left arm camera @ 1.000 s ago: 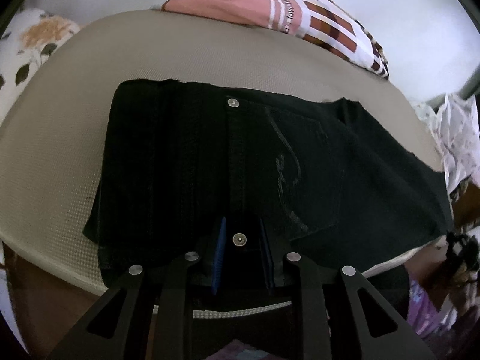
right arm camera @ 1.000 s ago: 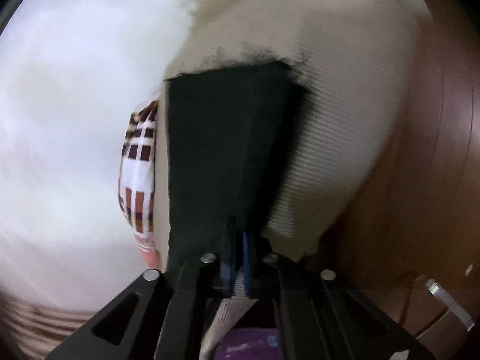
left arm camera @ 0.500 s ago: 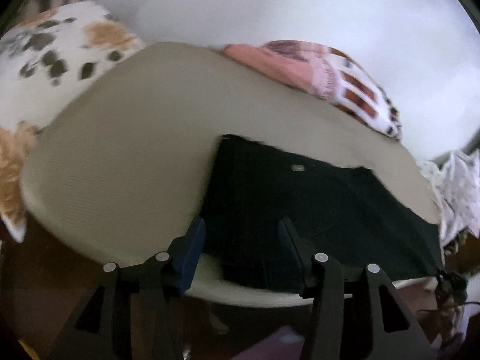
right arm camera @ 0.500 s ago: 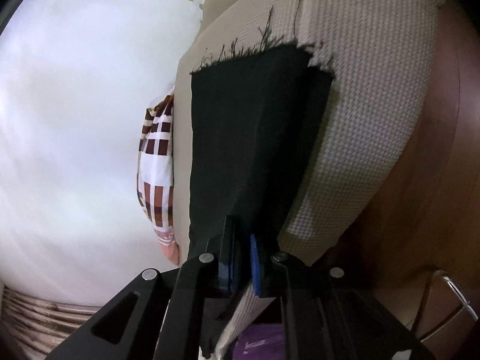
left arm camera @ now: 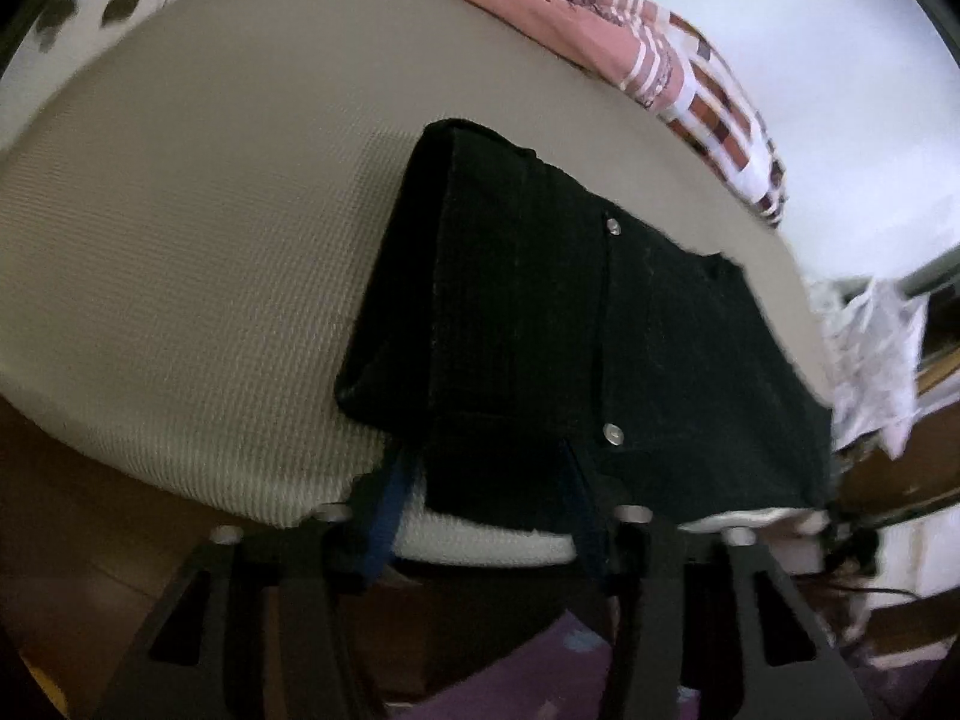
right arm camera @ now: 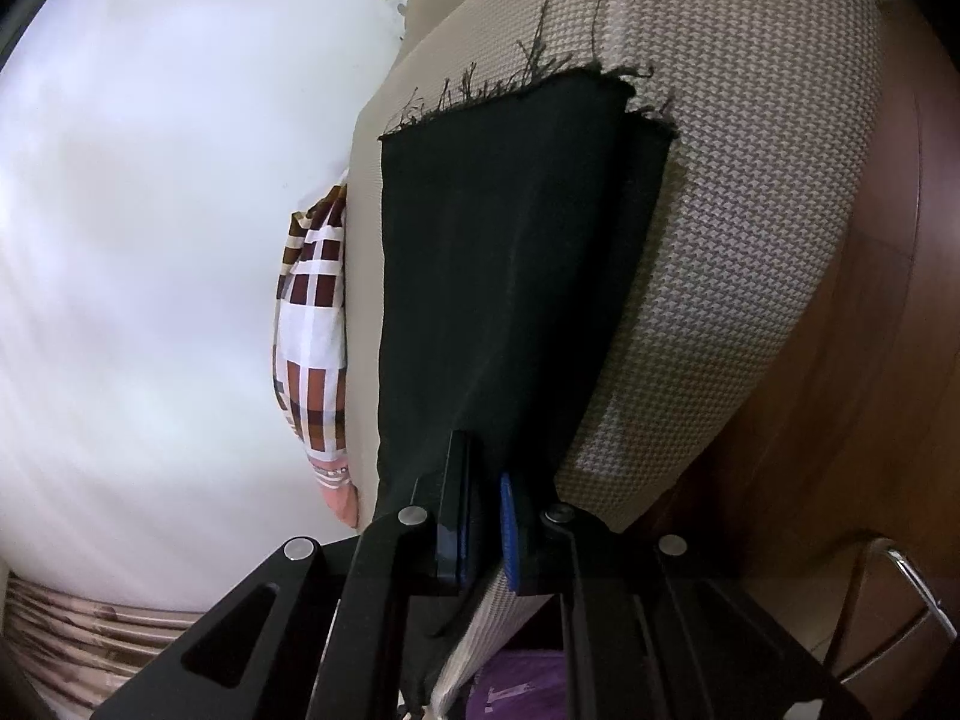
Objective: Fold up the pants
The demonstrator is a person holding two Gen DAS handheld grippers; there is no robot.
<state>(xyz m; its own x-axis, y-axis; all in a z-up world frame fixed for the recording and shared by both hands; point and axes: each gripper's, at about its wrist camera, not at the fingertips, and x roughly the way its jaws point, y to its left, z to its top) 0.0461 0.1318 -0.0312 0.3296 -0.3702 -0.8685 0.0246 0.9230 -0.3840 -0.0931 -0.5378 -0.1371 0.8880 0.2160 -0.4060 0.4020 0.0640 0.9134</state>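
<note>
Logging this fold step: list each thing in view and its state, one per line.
black pants: folded, lying flat on the cushion, frayed hem showing.
left tool: open, straddling the pants' near edge.
right tool: nearly closed on the pants' edge.
beige cushion: under the pants.
plaid cloth: bunched behind the cushion.

pants [left arm camera: 570,330] | black (frayed hem) | seemingly folded | lying flat
</note>
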